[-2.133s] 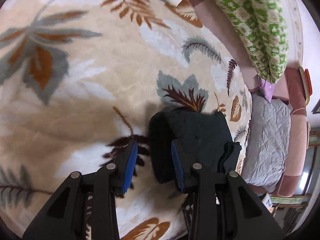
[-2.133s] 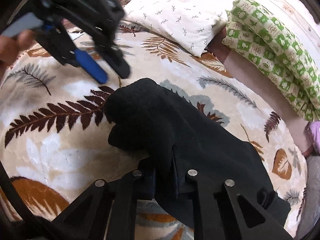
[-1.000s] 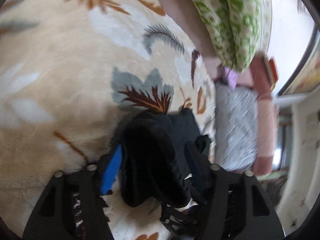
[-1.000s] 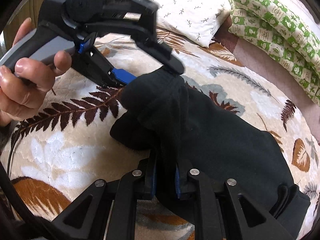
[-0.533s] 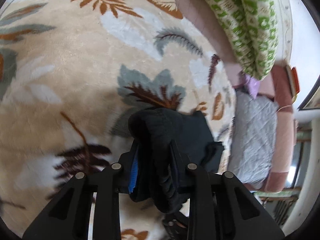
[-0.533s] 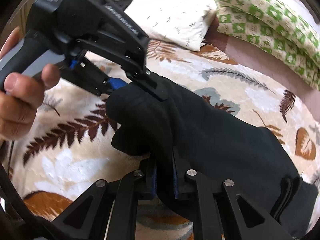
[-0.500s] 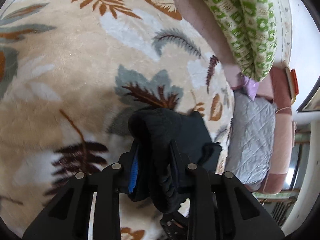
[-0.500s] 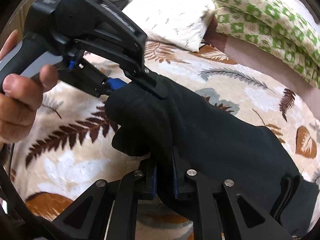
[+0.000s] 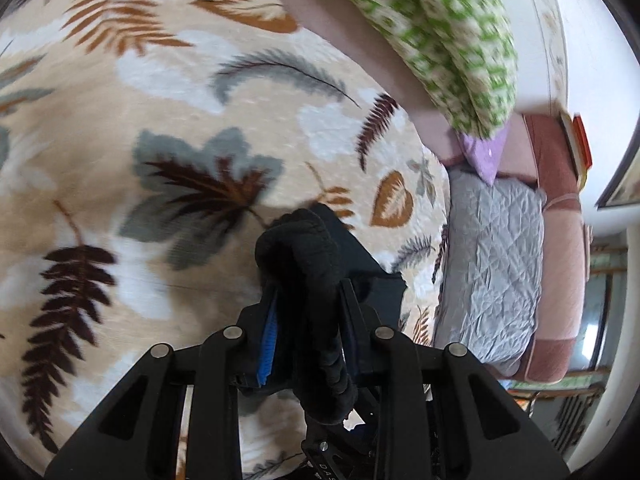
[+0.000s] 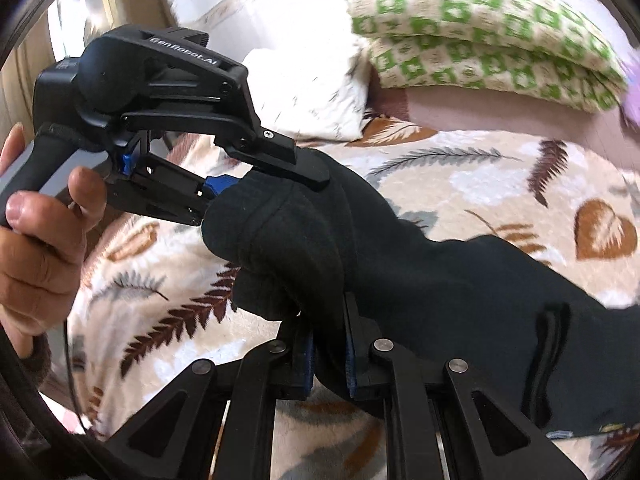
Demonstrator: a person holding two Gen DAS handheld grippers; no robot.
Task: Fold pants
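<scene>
The black pants (image 10: 440, 280) lie partly folded on a leaf-patterned blanket (image 10: 500, 184). My left gripper (image 9: 306, 312) is shut on a bunched end of the pants (image 9: 308, 264), lifted off the blanket. In the right wrist view the left gripper (image 10: 256, 184) clamps the same end from the left, held by a hand (image 10: 36, 240). My right gripper (image 10: 328, 344) is shut on the near edge of the pants, just below the left gripper's hold. The far part of the pants rests on the blanket at the right.
A green-and-cream checked quilt (image 10: 480, 36) and a white pillow (image 10: 312, 92) lie at the head of the bed. A grey quilted pad (image 9: 492, 264) and pink bed edge (image 9: 560, 280) are at the right in the left wrist view.
The left gripper came in open, closed on the end of the pants and lifted it. Both grippers now carry that end up and toward the far part of the pants.
</scene>
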